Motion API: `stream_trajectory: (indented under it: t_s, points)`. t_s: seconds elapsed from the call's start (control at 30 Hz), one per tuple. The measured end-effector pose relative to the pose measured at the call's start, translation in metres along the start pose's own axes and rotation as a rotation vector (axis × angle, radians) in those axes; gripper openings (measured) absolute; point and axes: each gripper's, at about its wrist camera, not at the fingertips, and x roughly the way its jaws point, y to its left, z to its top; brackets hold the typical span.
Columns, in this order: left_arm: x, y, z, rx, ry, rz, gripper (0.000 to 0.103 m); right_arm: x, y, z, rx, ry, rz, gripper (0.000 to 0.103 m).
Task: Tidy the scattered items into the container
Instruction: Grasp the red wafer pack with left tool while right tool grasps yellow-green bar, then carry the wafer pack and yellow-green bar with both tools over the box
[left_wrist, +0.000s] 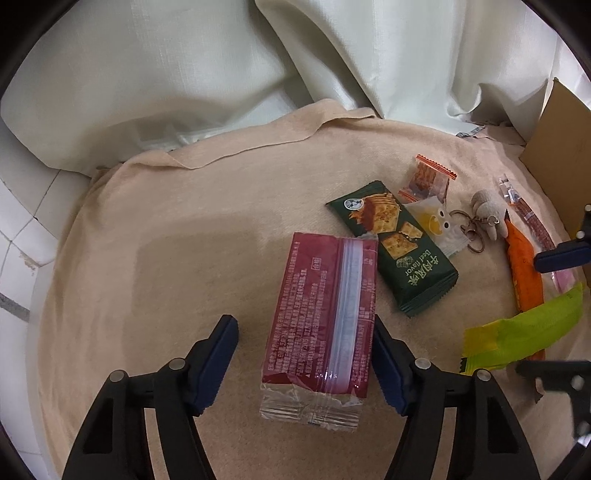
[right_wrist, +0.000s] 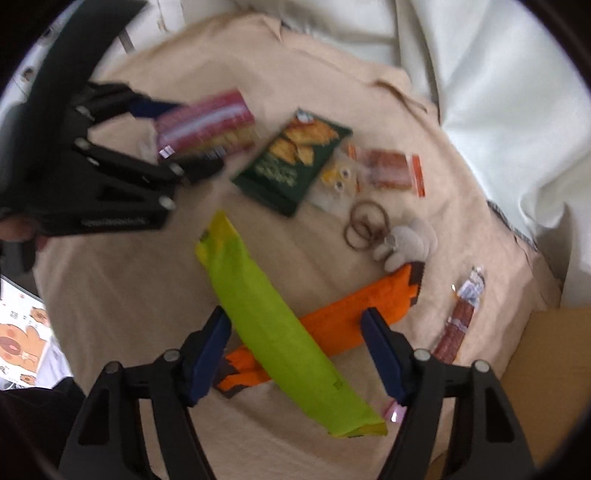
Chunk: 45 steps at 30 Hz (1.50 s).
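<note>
A dark red snack packet lies flat on the beige cloth. My left gripper stands open around its near half, one finger on each side, the right finger close to the packet's edge. The same packet appears blurred in the right wrist view, with the left gripper around it. My right gripper is open over a lime green packet that lies across an orange packet. A cardboard box stands at the far right.
Between the two grippers lie a green cracker pack, a small clear owl-face sachet, an orange-edged jerky sachet, a plush keychain with rings and a thin sausage stick. White curtains hang behind the cloth.
</note>
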Motion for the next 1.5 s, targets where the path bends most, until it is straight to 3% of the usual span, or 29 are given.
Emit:
stream_trajectory:
  t_s: [0.03,0.1,0.13,0.27,0.47,0.7,0.83,1.03,1.5]
  points:
    - [-0.001,-0.002,0.0,0.011,-0.002,0.001,0.06,-0.001,0.0,-0.001,0.004,0.003,-0.013,0.069]
    - [-0.003,-0.007,0.0,0.02,0.0,-0.011,0.049,-0.004,-0.003,-0.002,0.013,-0.008,-0.052,0.047]
    - [-0.004,-0.009,0.0,0.022,0.002,-0.011,0.046,-0.006,-0.007,-0.003,0.029,-0.014,-0.064,0.024]
    - [-0.008,-0.01,-0.001,0.003,0.012,-0.037,0.041,-0.01,-0.031,-0.009,0.168,0.0,0.047,0.025]
    - [-0.022,-0.009,-0.003,-0.031,0.025,-0.038,0.041,-0.036,-0.041,-0.023,0.305,-0.079,0.093,0.025]
    - [-0.078,-0.006,0.003,-0.119,0.006,-0.034,0.041,-0.084,-0.051,-0.041,0.449,-0.171,0.17,0.025]
    - [-0.111,-0.016,0.007,-0.157,0.008,0.028,0.041,-0.105,-0.049,-0.045,0.502,-0.189,0.166,0.025]
    - [-0.141,-0.028,0.012,-0.239,0.02,0.005,0.041,-0.138,-0.053,-0.061,0.524,-0.248,0.134,0.025]
    - [-0.184,-0.07,0.051,-0.183,-0.032,-0.031,0.041,-0.192,-0.104,-0.106,0.663,-0.383,0.088,0.025]
